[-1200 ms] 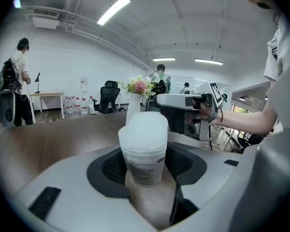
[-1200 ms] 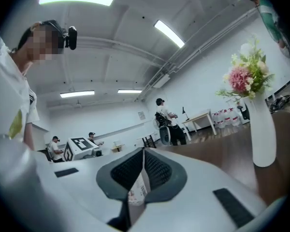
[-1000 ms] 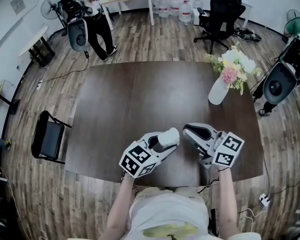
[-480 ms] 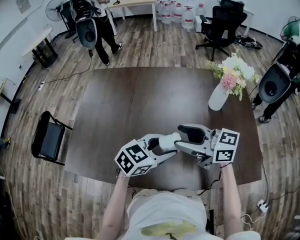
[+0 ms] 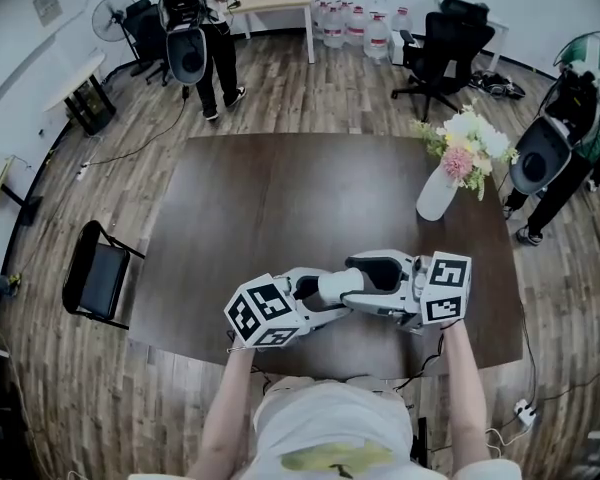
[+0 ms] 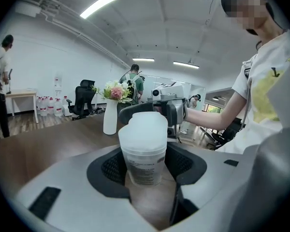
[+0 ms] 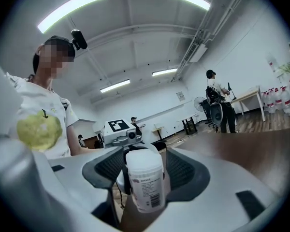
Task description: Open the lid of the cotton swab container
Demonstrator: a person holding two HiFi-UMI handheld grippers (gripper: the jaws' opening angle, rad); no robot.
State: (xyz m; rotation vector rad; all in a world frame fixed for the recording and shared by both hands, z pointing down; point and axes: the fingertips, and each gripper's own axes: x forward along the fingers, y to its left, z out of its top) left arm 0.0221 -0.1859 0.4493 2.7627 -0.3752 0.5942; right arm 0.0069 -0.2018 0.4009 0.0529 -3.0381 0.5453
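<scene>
Facing each other over the desk (image 5: 240,198) in the head view, the left tongs (image 5: 326,294) and right tongs (image 5: 350,284) meet at the cotton swab container (image 5: 338,286); the left gripper view shows its body clamped, lid (image 6: 144,124) uppermost; the right gripper view shows the right tongs' jaws, just opened wide, straddling it without pressing.

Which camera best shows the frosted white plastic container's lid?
The left gripper view: the frosted lid sits large and sharp. The right gripper view shows it smaller; the head view, only a white blob.
</scene>
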